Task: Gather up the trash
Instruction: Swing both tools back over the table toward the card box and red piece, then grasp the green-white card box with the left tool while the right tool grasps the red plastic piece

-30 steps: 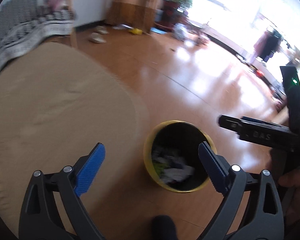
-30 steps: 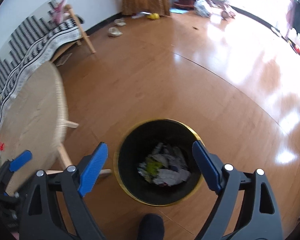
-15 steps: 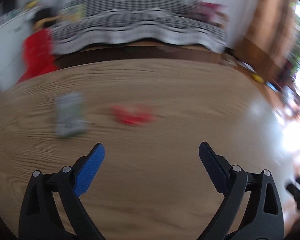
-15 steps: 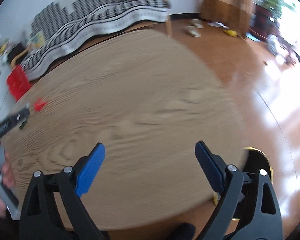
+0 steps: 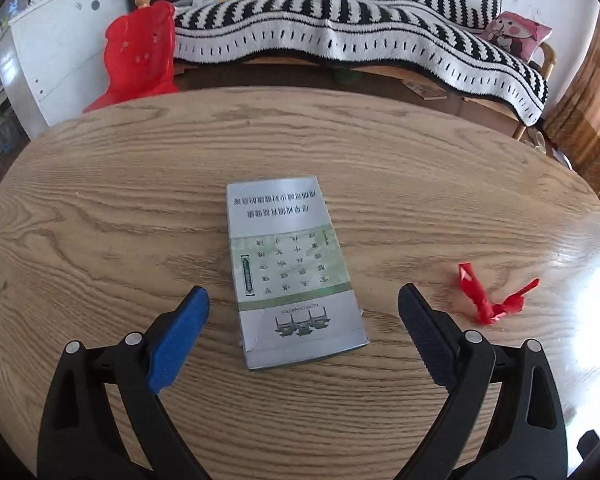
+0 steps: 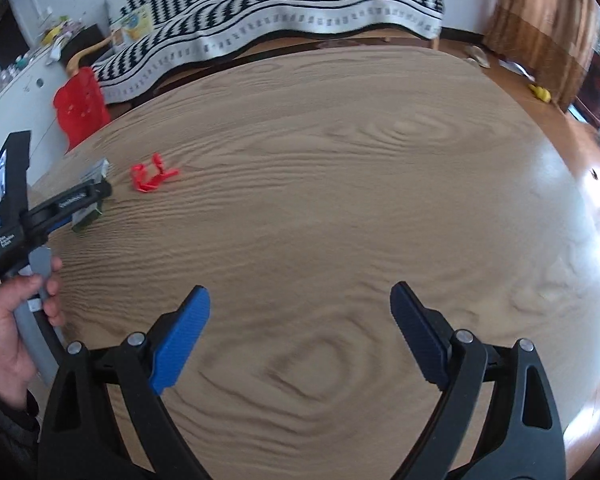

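A flat silver and green cigarette box [image 5: 292,268] lies on the round wooden table [image 5: 100,208]. My left gripper [image 5: 302,320] is open, its blue fingers on either side of the box's near end, a little above it. A crumpled red wrapper [image 5: 488,296] lies to the right of the box. In the right wrist view the red wrapper [image 6: 152,176] and the box [image 6: 94,172] lie at the far left, the box partly hidden by the left gripper's body [image 6: 66,204]. My right gripper [image 6: 300,328] is open and empty over bare table.
A sofa with a black and white striped cover [image 5: 360,36] stands behind the table. A red plastic stool [image 5: 140,52] and a white cabinet [image 5: 52,52] are at the back left. Brown curtains [image 6: 540,28] and wooden floor lie to the right.
Both grippers have swung left from over the yellow-rimmed bin on the floor to over the table. The left gripper now straddles the cigarette box. Both stay open.
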The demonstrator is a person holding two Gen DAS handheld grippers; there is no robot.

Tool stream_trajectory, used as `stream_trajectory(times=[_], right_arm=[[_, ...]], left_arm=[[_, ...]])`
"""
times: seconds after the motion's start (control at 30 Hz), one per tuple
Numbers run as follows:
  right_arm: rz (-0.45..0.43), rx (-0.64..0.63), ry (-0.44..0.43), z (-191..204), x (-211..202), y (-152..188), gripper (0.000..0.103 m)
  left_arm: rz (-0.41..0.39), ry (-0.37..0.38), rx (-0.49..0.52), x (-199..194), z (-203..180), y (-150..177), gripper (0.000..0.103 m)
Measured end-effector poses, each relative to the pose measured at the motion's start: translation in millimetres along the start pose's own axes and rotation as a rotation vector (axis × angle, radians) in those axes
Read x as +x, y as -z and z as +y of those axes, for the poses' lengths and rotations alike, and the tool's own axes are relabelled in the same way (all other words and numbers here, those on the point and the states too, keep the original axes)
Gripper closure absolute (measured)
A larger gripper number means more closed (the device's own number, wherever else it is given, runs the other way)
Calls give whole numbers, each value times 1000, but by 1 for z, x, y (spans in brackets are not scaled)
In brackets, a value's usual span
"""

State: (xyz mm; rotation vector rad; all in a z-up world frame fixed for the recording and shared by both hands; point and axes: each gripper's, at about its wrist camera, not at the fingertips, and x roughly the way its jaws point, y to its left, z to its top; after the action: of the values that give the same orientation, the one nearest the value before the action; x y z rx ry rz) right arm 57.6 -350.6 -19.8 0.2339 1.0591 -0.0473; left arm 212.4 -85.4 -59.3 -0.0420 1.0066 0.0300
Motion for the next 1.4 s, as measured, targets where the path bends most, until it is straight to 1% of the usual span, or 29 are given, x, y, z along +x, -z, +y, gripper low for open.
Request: stream_trajectory(times=[0.03, 0.07, 0.1, 0.13, 0.27, 0.37, 0.43, 0.47, 0.53, 0.67, 0.7, 0.73, 0.83, 0.87, 0.9, 0.93, 1.0, 1.13, 1.23, 1.27, 1.33, 1.4], right_arm=[[0, -15, -7, 10, 5, -5, 15], [-2, -25, -13, 16, 10, -9, 15], [-4, -37, -16, 24, 14, -12, 15], [-4, -48, -16, 32, 19, -16, 15], [-2, -90, -18, 63, 41, -33, 15], [11, -97, -31, 82, 62, -48, 15], [-2, -110, -7, 94, 74, -56, 13], [-2, -110, -7, 94, 74, -56, 12], [-29, -137, 40, 109, 87, -67, 11], [-47, -153, 56, 124, 100, -81, 12], [-50, -165, 74, 130, 104, -84, 14], [-55, -172, 74, 134, 107, -87, 16], [-70, -187, 64, 142, 107, -90, 37], [-77, -196, 57, 145, 105, -90, 58], [-78, -204, 48, 147, 104, -90, 70], [-73, -209, 45, 149, 103, -89, 70], [-69, -220, 44, 150, 99, -85, 74], [-47, -188, -2, 137, 87, -75, 74], [-62, -180, 17, 120, 65, -64, 74], [-67, -174, 21, 112, 57, -61, 74], [-79, -155, 38, 90, 36, -52, 74], [-93, -125, 62, 62, 14, -42, 74]], left_arm=[[-11, -1, 12, -1, -1, 1, 14], [-18, -8, 22, -2, 0, 1, 23], [-29, -24, 40, -3, 1, 2, 30], [-39, -18, 48, -6, 2, 2, 43], [-8, 29, 37, -11, 16, 6, 44], [-9, 40, 35, -24, 27, 12, 44], [-19, 40, 40, -34, 35, 16, 44], [-24, 46, 43, -40, 39, 19, 44], [-31, 52, 46, -48, 47, 23, 44], [-25, 68, 48, -57, 60, 33, 44], [-24, 67, 52, -57, 63, 34, 44], [-23, 65, 55, -56, 67, 34, 44], [-18, 61, 62, -56, 74, 36, 44], [-16, 61, 60, -56, 76, 37, 44], [-15, 62, 58, -56, 76, 36, 44], [-14, 66, 56, -57, 77, 36, 44], [-16, 73, 59, -59, 74, 36, 44], [-24, 96, 92, -68, 57, 40, 44], [-29, 118, 127, -76, 37, 46, 44], [-33, 131, 148, -81, 24, 50, 44], [-37, 149, 176, -87, 7, 55, 44], [-40, 178, 222, -96, -21, 64, 44]])
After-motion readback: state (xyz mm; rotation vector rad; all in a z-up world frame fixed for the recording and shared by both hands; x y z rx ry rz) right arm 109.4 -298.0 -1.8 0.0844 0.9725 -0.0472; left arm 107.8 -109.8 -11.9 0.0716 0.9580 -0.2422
